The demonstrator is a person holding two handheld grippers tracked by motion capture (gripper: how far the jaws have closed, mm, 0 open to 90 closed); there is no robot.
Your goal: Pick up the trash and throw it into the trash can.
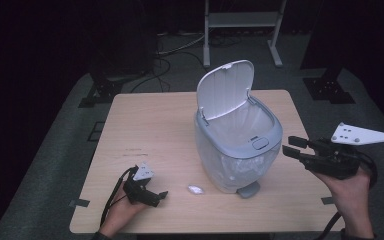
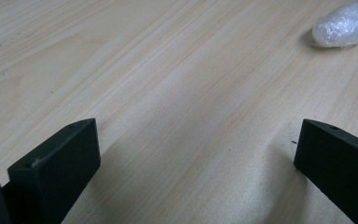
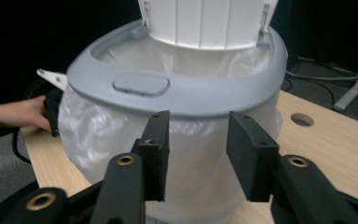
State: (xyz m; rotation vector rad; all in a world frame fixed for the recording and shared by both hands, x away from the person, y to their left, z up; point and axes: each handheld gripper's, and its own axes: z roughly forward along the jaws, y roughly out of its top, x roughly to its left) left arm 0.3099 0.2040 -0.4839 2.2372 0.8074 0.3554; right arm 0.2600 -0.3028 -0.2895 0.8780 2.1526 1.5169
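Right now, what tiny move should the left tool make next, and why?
Probably slide the left tool forward to the wad. Its jaws stand open and empty, low over the table, and the wad lies just ahead of them, apart from them. The bin beside it has its lid up, so the wad likely goes in there.

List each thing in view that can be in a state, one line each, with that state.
Trash bin: upright on the table, lined with a clear bag.
Bin lid: flipped up, open.
Plastic wad: crumpled, lying loose on the table beside the bin.
Left gripper: open, empty, low over the table.
Right gripper: open, empty, pointed at the bin.
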